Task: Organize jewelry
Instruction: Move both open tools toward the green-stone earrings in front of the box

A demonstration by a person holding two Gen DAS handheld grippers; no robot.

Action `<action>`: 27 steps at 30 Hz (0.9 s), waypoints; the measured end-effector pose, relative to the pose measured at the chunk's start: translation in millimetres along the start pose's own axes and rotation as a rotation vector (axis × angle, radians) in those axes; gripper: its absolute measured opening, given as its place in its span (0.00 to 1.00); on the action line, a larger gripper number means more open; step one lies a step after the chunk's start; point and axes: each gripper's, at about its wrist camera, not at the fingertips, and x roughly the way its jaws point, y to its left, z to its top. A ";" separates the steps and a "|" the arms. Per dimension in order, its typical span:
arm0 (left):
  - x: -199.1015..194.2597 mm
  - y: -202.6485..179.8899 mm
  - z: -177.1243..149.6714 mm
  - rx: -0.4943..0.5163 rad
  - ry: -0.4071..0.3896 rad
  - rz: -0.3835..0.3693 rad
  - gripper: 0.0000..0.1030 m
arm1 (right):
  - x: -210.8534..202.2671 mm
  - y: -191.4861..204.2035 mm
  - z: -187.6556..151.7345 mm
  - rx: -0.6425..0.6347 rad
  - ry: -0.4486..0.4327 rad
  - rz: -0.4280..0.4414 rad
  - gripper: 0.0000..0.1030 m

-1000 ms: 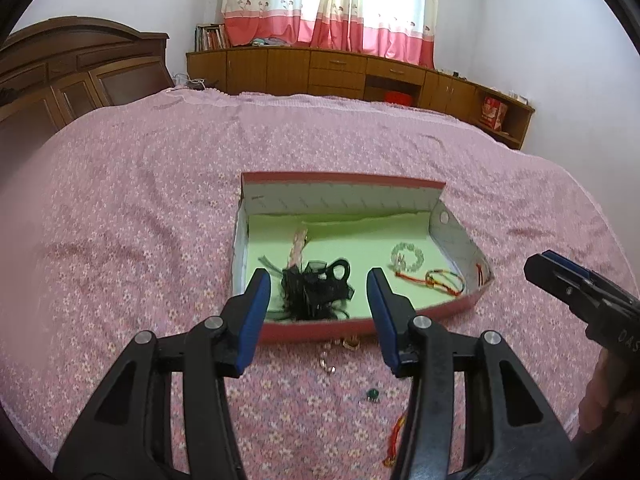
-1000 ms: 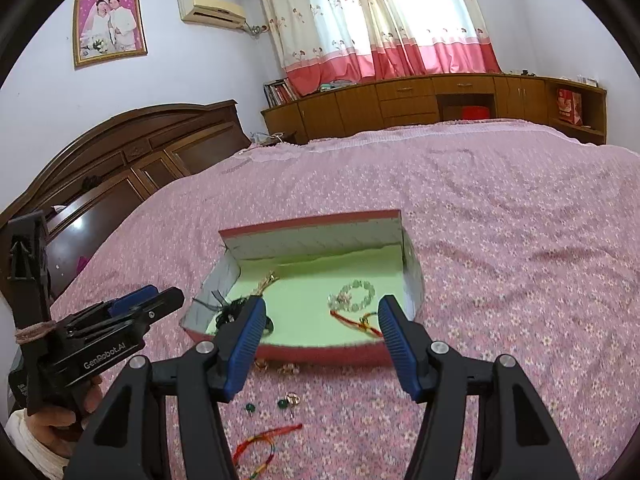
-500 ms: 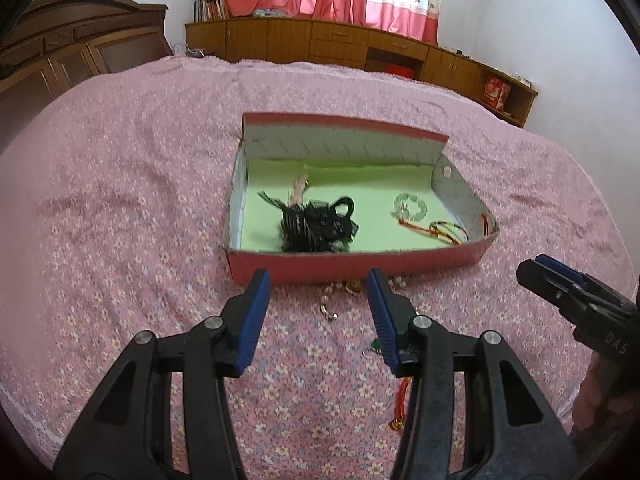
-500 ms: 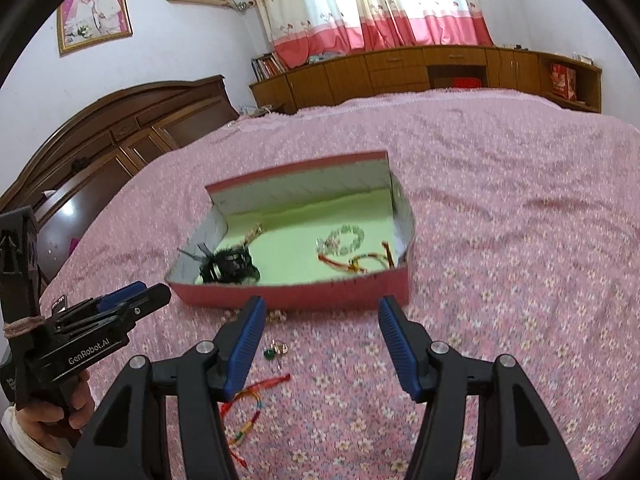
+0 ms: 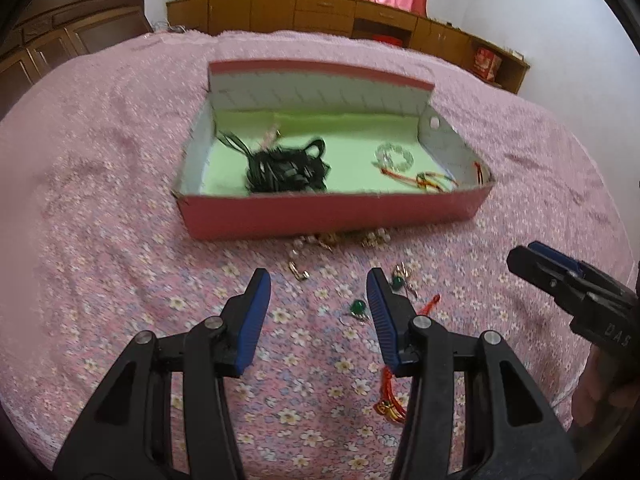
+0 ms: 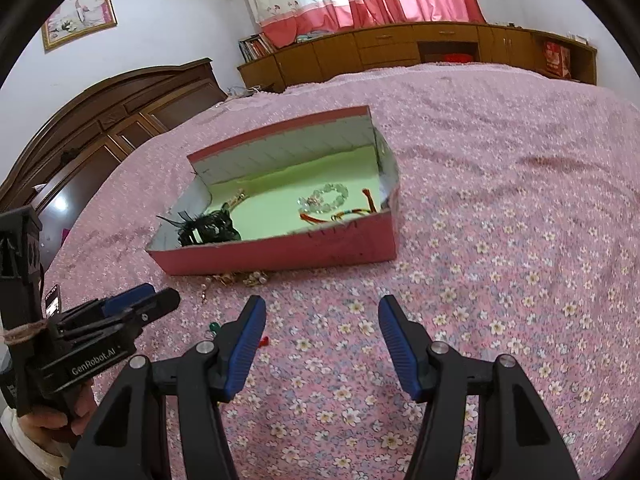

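A red box (image 5: pixel 328 212) with a green floor lies open on the pink bedspread; it also shows in the right wrist view (image 6: pixel 280 254). Inside are a black tangle (image 5: pixel 286 168), a clear bead bracelet (image 5: pixel 394 157) and a red cord bracelet (image 5: pixel 434 180). Loose gold pieces (image 5: pixel 340 240), green-stone earrings (image 5: pixel 358 307) and a red cord charm (image 5: pixel 390 394) lie on the bed in front of the box. My left gripper (image 5: pixel 318 286) is open and empty above the loose pieces. My right gripper (image 6: pixel 320 312) is open and empty, right of them.
The flowered pink bedspread (image 6: pixel 500 240) covers a wide bed. A dark wooden headboard (image 6: pixel 100 120) stands at the left and low wooden cabinets (image 6: pixel 420 48) line the far wall under curtains.
Both grippers have drawn back and tilted down from the box, so the loose jewelry on the bed now lies between and ahead of the left fingers. Both stayed open.
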 end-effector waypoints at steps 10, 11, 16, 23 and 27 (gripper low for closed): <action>19.3 -11.2 -11.9 0.026 0.066 -0.020 0.39 | 5.0 -11.1 -5.7 0.026 0.024 -0.010 0.60; 20.9 -12.3 -12.9 0.029 0.068 -0.020 0.39 | 5.7 -12.5 -6.2 0.030 0.026 -0.009 0.60; 30.0 -17.0 -16.9 0.047 0.081 -0.029 0.31 | 7.9 -16.9 -8.4 0.044 0.035 -0.006 0.60; 36.8 -24.5 -15.9 0.078 0.076 -0.046 0.10 | 9.1 -22.8 -10.8 0.063 0.041 -0.004 0.60; 36.8 -24.8 -13.9 0.079 0.074 -0.056 0.10 | 8.9 -24.5 -11.4 0.067 0.044 -0.004 0.60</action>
